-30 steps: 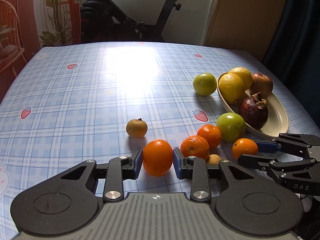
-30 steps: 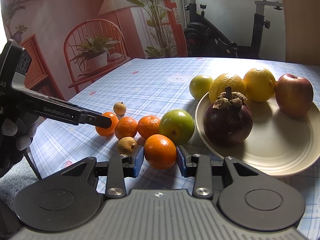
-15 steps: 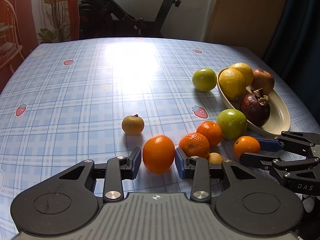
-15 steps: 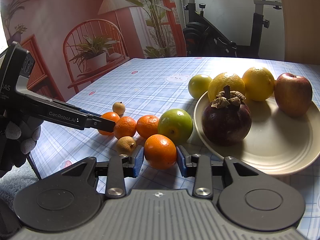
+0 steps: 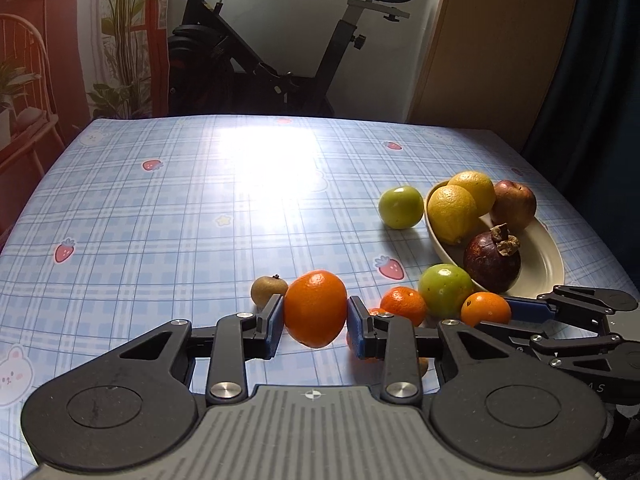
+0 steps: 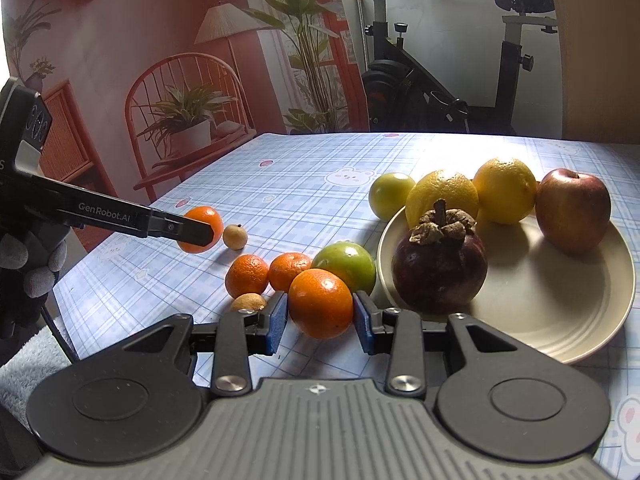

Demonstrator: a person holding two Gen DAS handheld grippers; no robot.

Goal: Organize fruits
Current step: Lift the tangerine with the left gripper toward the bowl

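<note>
My left tool (image 5: pixel 315 322) is clamped on a large orange (image 5: pixel 315 308), both blue pads against its sides; in the right wrist view that orange (image 6: pixel 201 229) sits left of centre, apparently clear of the surface (image 5: pixel 160 208). My right tool (image 6: pixel 321 316) is closed on a smaller orange (image 6: pixel 321 303) low in the frame, and I cannot tell whether that one is lifted.

Progress, as I judge it: partial. The plate (image 6: pixel 560 320), at right, holds two lemons (image 6: pixel 505 190), a red apple (image 6: pixel 573 210) and a mangosteen (image 6: pixel 439 268). Still loose on the surface are two tangerines (image 6: pixel 247 275), a green fruit (image 6: pixel 347 265) touching the plate rim, a second green fruit (image 6: pixel 390 196) at the plate's far side, and two small brown fruits (image 6: pixel 235 236).

Obstructions: the mangosteen and near green fruit stand between the right tool and the bare part of the plate. An exercise bike (image 5: pixel 280 60) stands beyond the surface, out of the way.
</note>
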